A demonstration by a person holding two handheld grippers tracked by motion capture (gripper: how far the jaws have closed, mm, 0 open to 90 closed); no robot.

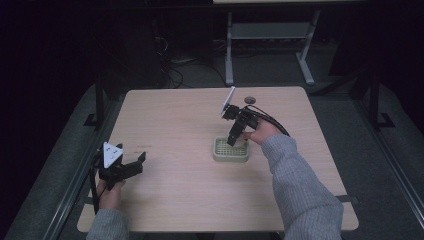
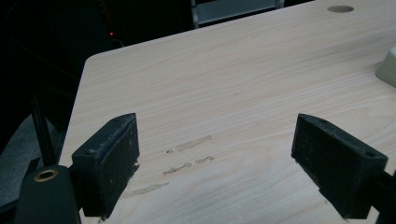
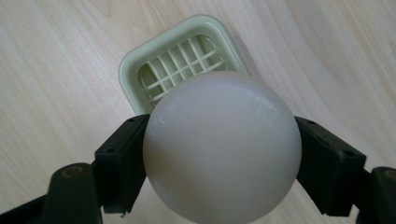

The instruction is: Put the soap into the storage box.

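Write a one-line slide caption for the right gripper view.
Right gripper clamps a white ball between its jaws, held above a pale green slatted tray on the wooden table.

Three cams, one table

The high view sits above the person's side, looking forward and down over the whole wooden table point(image 1: 175, 125). The left gripper view skims low across the bare tabletop toward the far edge. The right gripper view points steeply down, close on the pale green slatted tray point(image 3: 135, 65), which the high view point(image 1: 220, 156) also shows.
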